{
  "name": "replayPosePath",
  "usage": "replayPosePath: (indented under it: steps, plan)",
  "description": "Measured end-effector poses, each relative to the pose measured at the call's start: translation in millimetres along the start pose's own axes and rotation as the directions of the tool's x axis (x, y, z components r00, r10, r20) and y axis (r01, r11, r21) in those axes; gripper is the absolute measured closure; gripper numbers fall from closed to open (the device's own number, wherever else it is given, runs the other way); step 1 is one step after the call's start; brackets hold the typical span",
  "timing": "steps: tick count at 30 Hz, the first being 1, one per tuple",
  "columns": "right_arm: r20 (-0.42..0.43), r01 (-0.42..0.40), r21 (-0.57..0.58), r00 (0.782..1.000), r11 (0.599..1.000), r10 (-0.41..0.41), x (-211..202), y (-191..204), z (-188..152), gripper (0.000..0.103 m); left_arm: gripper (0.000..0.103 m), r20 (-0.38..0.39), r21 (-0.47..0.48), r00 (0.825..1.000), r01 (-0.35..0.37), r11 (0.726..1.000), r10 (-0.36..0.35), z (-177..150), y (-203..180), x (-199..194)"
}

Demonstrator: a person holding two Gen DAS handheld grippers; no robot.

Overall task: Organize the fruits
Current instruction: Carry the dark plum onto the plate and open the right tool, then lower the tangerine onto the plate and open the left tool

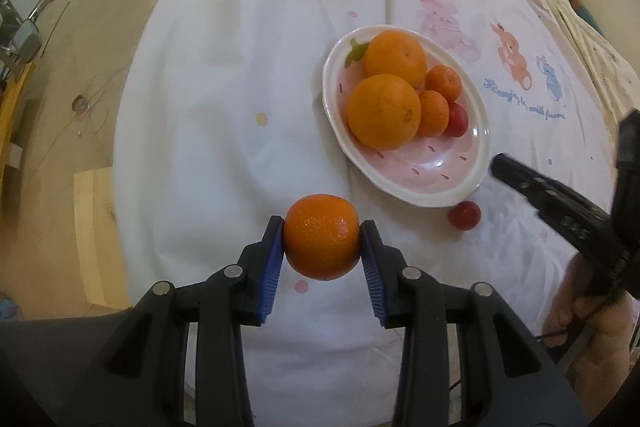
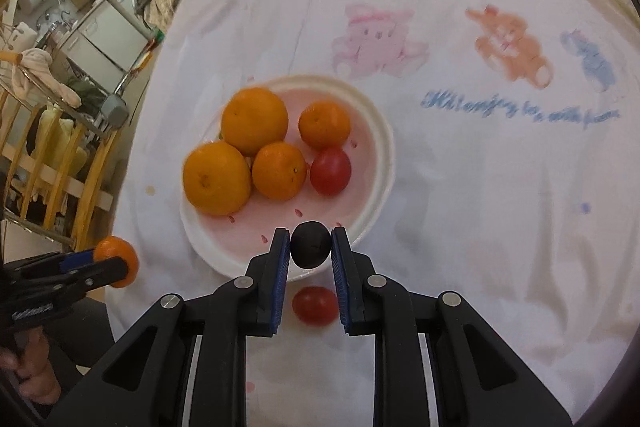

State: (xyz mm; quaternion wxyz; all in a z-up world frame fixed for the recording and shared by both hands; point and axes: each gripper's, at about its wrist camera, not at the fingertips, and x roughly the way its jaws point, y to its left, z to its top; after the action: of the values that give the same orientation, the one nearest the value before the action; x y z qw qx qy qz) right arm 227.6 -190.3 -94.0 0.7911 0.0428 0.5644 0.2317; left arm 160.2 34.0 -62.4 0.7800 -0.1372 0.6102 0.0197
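A white and pink oval bowl [image 1: 476,131] [image 2: 380,131] sits on the white tablecloth. It holds two large oranges [image 1: 383,111] [image 2: 217,177], two small mandarins [image 1: 433,113] [image 2: 280,170] and a red cherry tomato [image 1: 457,120] [image 2: 330,170]. My left gripper [image 1: 322,242] is shut on a mandarin [image 1: 322,235], held above the cloth near the bowl's front left; it also shows in the right wrist view [image 2: 118,261]. My right gripper [image 2: 310,245] is shut on a small dark round fruit [image 2: 310,244] over the bowl's near rim. A second cherry tomato [image 1: 464,215] [image 2: 314,305] lies on the cloth just outside the bowl.
The tablecloth [image 1: 240,107] [image 2: 500,207] has cartoon animal prints and blue writing at the right. The table's left edge drops to the floor [image 1: 72,87]. A wooden rack with cloths [image 2: 48,155] and kitchen appliances stand beyond the left edge.
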Motion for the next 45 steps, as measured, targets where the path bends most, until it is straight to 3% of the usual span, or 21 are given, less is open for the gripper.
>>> replayPosePath:
  steps: [8, 10, 25, 26, 28, 29, 30, 34, 39, 45]
  plan:
    - [-0.054, -0.001, 0.0, 0.999, 1.0, 0.001, 28, 3, 4, 0.081, 0.069, 0.0, -0.007, 1.0, -0.015, 1.0, 0.015, 4, 5, 4]
    - [-0.051, 0.001, 0.012, 0.999, 1.0, 0.0, 27, 2, 3, 0.077, 0.069, -0.004, -0.002, 1.0, -0.01, 1.0, 0.01, 4, 4, 4]
    - [0.013, -0.027, 0.048, 1.0, 0.998, 0.026, -5, -1, 1, 0.077, 0.069, -0.003, 0.042, 0.999, -0.036, 0.998, 0.036, 1, -8, 12]
    - [0.02, -0.034, 0.057, 0.999, 0.998, 0.033, -9, -2, 0, 0.075, 0.069, 0.004, 0.045, 0.999, -0.04, 0.998, 0.04, 2, -8, 11]
    - [0.033, -0.045, 0.068, 0.999, 0.997, 0.042, -15, -4, -1, 0.061, 0.069, 0.013, 0.046, 0.999, -0.045, 0.998, 0.045, 1, -9, 11]
    - [0.045, -0.049, 0.075, 0.998, 0.996, 0.046, -20, -5, -2, 0.038, 0.069, 0.018, 0.048, 0.999, -0.046, 0.998, 0.045, 1, -10, 11]
    - [0.064, -0.048, 0.085, 0.997, 0.995, 0.043, -27, -6, -3, 0.022, 0.069, 0.02, 0.05, 0.999, -0.048, 0.998, 0.047, 1, -10, 12]
    - [0.105, -0.051, 0.114, 0.994, 0.992, 0.039, -47, -12, -7, 0.021, 0.069, 0.027, 0.05, 0.999, -0.049, 0.998, 0.047, 1, -11, 11]
    - [0.125, -0.13, 0.227, 0.987, 0.965, 0.103, -75, -31, -23, 0.017, 0.069, 0.037, 0.032, 0.999, -0.018, 0.999, 0.017, 0, -16, 2]
    - [0.13, -0.117, 0.299, 0.988, 0.947, 0.081, -91, -46, -42, 0.011, 0.069, 0.045, 0.025, 0.999, -0.016, 1.0, 0.015, 4, -40, 3]
